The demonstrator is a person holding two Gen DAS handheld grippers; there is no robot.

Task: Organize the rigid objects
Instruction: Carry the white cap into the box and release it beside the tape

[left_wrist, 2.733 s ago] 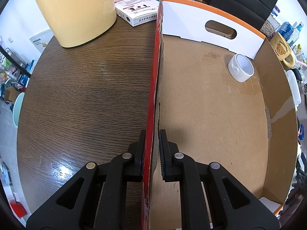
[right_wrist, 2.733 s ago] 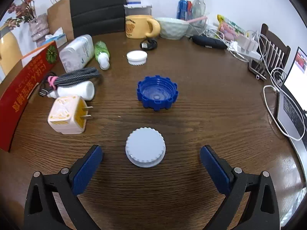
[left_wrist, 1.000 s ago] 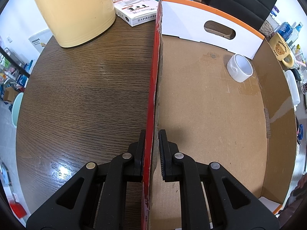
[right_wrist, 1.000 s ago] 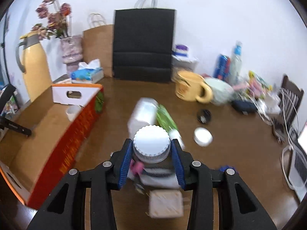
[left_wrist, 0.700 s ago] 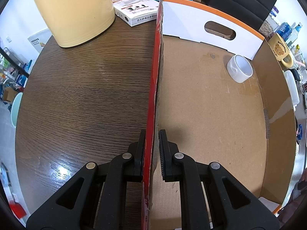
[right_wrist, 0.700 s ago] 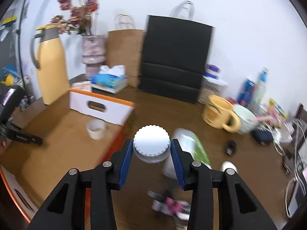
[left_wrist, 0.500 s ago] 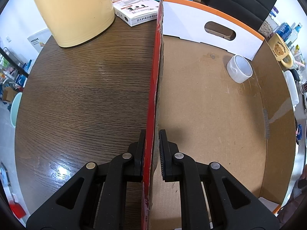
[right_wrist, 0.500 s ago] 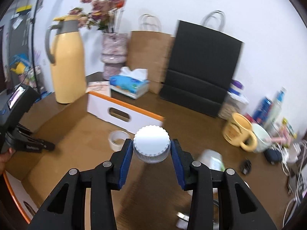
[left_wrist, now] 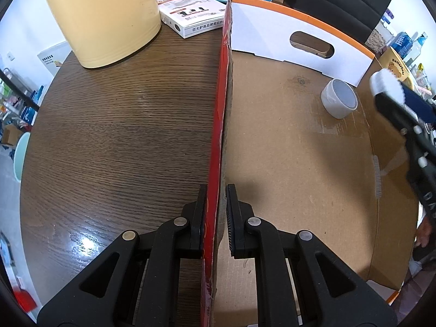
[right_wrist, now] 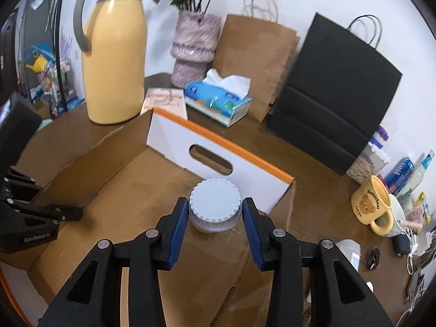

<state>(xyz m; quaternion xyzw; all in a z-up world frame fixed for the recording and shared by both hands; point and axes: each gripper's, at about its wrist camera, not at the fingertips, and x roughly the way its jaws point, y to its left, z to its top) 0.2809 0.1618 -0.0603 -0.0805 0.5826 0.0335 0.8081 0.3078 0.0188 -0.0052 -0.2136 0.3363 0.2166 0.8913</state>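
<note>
My right gripper point(right_wrist: 215, 211) is shut on a white ridged lid point(right_wrist: 215, 203) and holds it in the air over the far right part of an open cardboard box point(right_wrist: 122, 185). In the left wrist view the lid point(left_wrist: 386, 83) comes in from the right edge above the box's right wall. My left gripper point(left_wrist: 216, 192) is shut on the box's red side wall point(left_wrist: 220, 95), one finger inside and one outside. A small white round container point(left_wrist: 339, 98) stands on the box floor near the white end panel point(left_wrist: 272, 30); in the right wrist view the lid hides it.
A yellow jug point(right_wrist: 114, 54) and a white carton point(left_wrist: 192, 13) stand on the wooden table point(left_wrist: 122, 122) left of the box. Behind it are a tissue box point(right_wrist: 218, 100), a vase point(right_wrist: 193, 46) and paper bags point(right_wrist: 335, 90). A yellow mug point(right_wrist: 372, 204) and clutter lie to the right.
My right gripper has carried the lid leftward from above the table to over the box, and it now shows in the left wrist view. My left gripper has kept still on the wall.
</note>
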